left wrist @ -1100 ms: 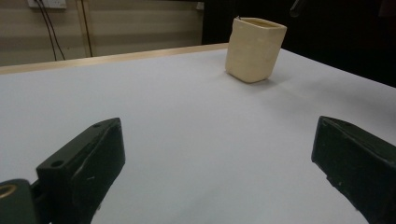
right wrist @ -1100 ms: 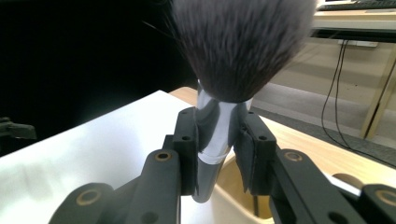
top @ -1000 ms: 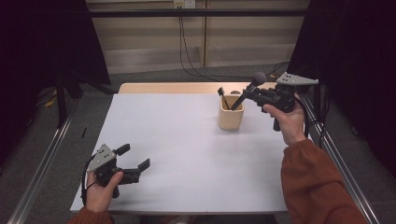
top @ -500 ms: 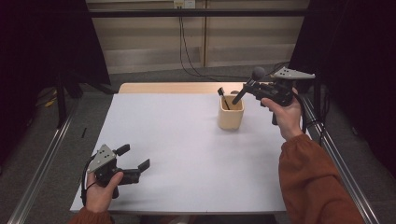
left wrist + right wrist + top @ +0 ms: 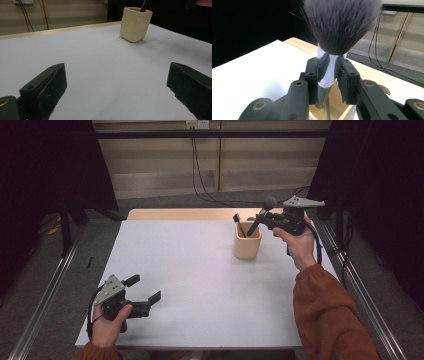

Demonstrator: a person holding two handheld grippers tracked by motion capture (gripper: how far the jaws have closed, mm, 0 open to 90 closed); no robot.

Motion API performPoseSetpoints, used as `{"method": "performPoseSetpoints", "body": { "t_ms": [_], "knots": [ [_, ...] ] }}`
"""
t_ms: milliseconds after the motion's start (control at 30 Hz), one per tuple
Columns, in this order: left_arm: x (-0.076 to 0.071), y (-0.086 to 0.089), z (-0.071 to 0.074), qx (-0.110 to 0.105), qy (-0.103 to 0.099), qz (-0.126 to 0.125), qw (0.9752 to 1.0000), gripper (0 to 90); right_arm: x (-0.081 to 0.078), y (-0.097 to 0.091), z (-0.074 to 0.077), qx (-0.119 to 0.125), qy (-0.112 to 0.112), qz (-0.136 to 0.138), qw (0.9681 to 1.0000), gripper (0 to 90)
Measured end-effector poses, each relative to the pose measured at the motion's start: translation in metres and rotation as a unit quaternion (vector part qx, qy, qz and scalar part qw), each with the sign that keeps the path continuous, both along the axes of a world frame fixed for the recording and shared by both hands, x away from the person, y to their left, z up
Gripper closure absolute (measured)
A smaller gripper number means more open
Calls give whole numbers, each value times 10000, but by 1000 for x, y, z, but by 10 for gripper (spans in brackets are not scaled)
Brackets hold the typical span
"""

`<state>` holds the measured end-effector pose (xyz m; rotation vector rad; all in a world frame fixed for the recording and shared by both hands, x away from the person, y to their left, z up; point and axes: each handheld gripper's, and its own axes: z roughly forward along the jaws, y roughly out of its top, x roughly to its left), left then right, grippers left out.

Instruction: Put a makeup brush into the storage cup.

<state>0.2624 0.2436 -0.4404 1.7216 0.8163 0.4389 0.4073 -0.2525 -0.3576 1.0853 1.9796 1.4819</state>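
The makeup brush, bristles up and tilted right, is clamped in the right claw with its handle already inside the beige holder at the table's far right; the left claw rests apart, near left.

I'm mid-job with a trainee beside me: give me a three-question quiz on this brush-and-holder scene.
1. True or false: the right claw is shut on the makeup brush.
2. Where does the brush's handle end point? A) into the beige holder B) at the table's near edge C) at the left claw
3. Fill in: the left claw's jaws stand ____ with nothing between them.

Key: 1 true, its pads clamp the silver ferrule. 2 A, with bristles up. 3 open, low over the white table.
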Motion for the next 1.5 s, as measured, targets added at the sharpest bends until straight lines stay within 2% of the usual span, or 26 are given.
{"method": "performPoseSetpoints", "body": {
  "t_ms": [600, 767, 1500],
  "knots": [
    [0, 1, 0, 14, -7, 23, 10000, 28, 6, 3, -22, -71, 226, 7, 9997, 713],
    [0, 1, 0, 92, -33, 7, 10000, 28, 6, 5, -29, -76, 298, 15, 9995, 713],
    [0, 2, 0, -34, 4, 34, 10000, 28, 5, 7, -49, 49, 458, -5, 9989, 712]
  ]
}}
